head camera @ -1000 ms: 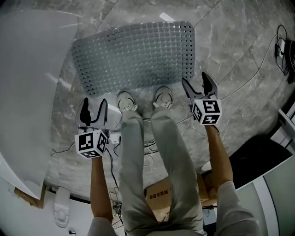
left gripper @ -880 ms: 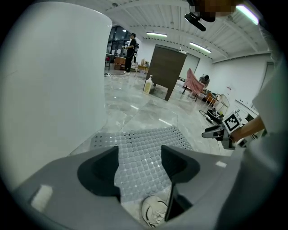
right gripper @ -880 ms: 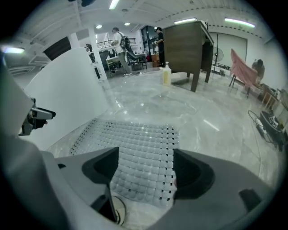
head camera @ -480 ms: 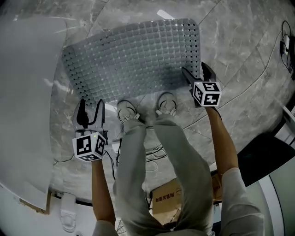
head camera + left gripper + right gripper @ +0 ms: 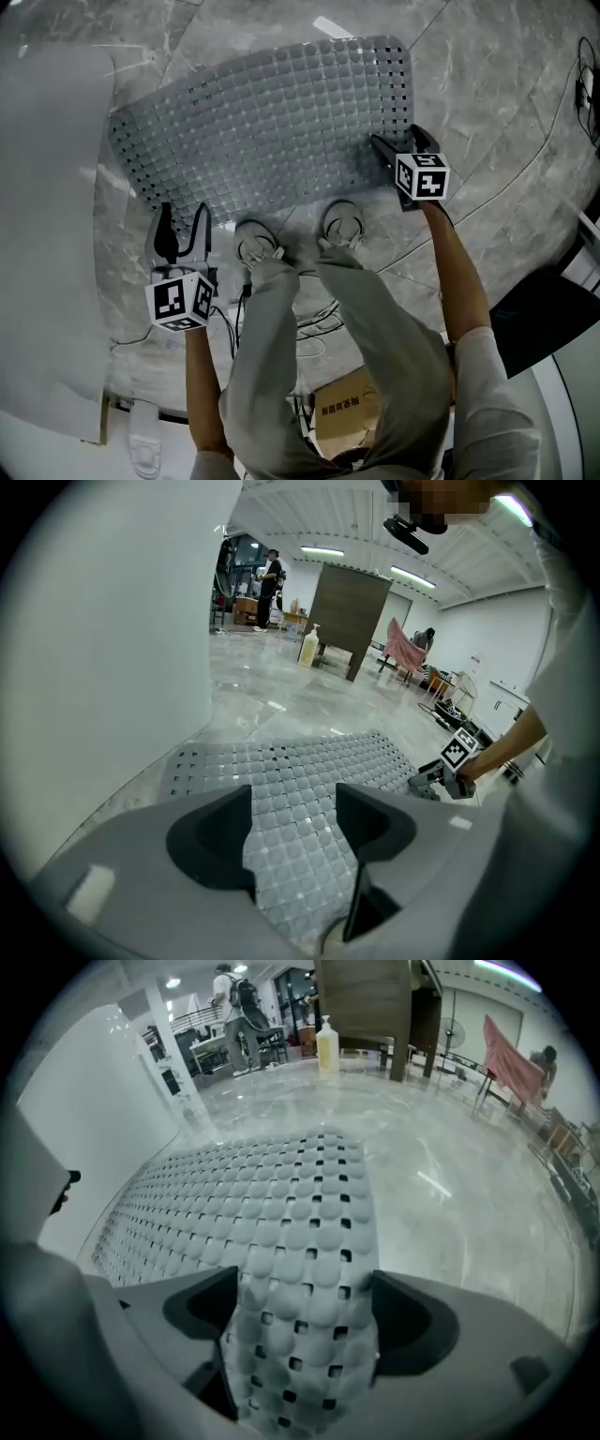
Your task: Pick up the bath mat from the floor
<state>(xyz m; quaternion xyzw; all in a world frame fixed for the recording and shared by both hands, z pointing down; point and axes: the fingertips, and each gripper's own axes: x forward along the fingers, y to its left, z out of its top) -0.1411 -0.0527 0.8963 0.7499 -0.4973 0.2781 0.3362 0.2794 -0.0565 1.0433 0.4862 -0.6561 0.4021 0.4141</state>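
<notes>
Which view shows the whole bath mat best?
The head view: the bath mat shows nearly whole, flat on the floor. The left gripper view shows it foreshortened, partly hidden; the right gripper view shows one end up close.

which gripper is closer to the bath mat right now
Right. The right gripper hangs over the right edge of the bath mat; its jaws have just been opening, with the mat below them and not gripped. The left gripper sits back at the near left corner, open.
</notes>
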